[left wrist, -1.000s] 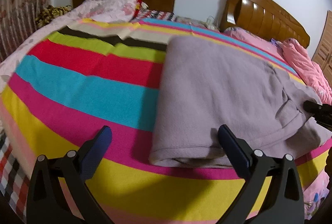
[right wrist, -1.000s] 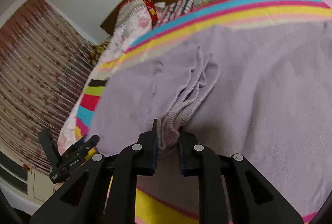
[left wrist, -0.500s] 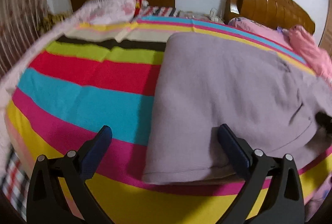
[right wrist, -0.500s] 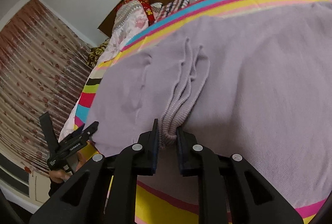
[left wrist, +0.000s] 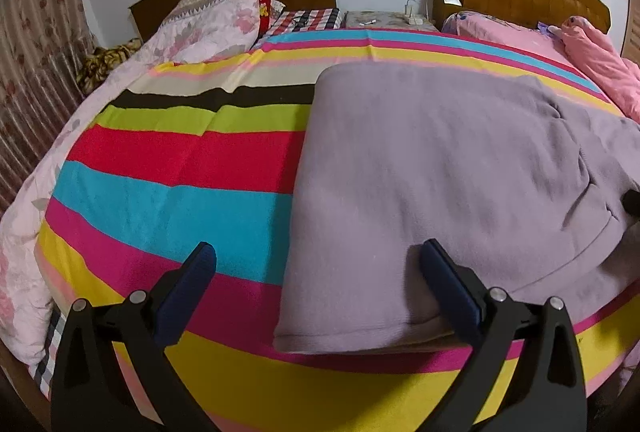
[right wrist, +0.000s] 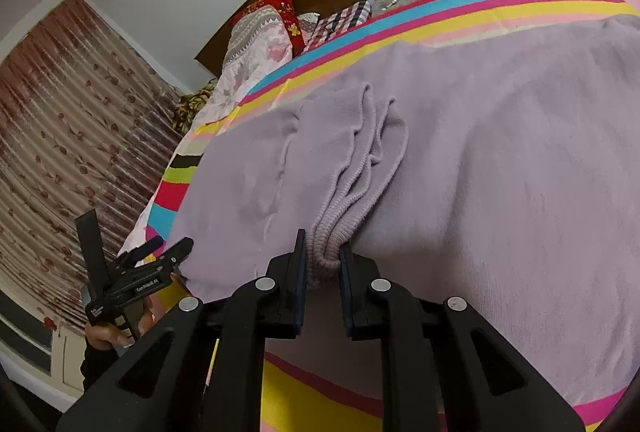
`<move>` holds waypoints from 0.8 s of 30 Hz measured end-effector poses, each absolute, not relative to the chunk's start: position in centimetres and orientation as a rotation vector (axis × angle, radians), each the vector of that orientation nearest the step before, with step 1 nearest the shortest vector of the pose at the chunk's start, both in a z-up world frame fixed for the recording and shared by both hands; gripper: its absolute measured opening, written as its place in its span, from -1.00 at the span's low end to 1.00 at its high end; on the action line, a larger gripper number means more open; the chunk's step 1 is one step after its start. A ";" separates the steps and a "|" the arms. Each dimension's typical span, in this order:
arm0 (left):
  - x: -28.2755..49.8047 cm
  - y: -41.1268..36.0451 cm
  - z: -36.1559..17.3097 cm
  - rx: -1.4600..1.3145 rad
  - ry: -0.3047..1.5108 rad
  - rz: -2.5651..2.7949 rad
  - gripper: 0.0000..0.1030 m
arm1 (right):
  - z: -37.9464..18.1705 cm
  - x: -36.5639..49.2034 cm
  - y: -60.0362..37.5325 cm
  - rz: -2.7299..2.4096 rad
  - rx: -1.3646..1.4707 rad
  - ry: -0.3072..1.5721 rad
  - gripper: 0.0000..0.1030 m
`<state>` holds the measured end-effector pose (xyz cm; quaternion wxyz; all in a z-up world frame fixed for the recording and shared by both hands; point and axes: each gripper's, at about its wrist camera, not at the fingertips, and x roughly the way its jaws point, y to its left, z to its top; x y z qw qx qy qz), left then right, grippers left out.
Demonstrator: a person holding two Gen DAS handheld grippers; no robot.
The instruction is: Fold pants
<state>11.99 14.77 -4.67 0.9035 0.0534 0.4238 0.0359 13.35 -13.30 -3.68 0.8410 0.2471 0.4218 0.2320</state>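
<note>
On striped bed (left wrist: 172,160): lilac pants (left wrist: 440,168), soft, limp knit. Right gripper (right wrist: 323,264) fingers pinch ribbed waistband bunch. Left gripper (left wrist: 316,272) fingers spread, empty, straddling near corner; grip there.

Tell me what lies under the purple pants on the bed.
The purple pants lie on a striped blanket whose bands run out from beneath them on the left and far sides. What the blanket looks like directly underneath, and anything else there, is covered by the fabric.
</note>
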 end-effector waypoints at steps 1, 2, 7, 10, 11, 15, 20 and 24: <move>12.1 14.8 -4.7 0.109 0.879 0.075 0.97 | -3.5 13.2 -13.3 0.492 0.520 0.885 -0.70; 12.0 14.8 -4.7 0.110 0.883 0.078 0.97 | -3.2 13.0 -13.5 0.493 0.518 0.877 -0.70; 12.1 14.4 -4.6 0.128 0.885 0.087 0.97 | -2.5 12.6 -14.2 0.496 0.527 0.851 -0.76; 12.0 14.1 -4.6 0.138 0.886 0.097 0.97 | -2.6 12.5 -14.0 0.492 0.517 0.849 -0.76; 12.0 14.1 -4.6 0.139 0.886 0.099 0.97 | -2.7 12.5 -14.0 0.491 0.517 0.849 -0.76; 12.0 14.1 -4.5 0.138 0.890 0.104 0.97 | -2.8 12.6 -14.0 0.494 0.528 0.848 -0.76; 11.8 13.8 -4.2 0.160 0.885 0.107 0.97 | -2.5 12.4 -13.9 0.499 0.518 0.825 -0.77; 11.6 13.3 -3.8 0.195 0.876 0.107 0.96 | -1.9 12.3 -14.0 0.509 0.517 0.807 -0.77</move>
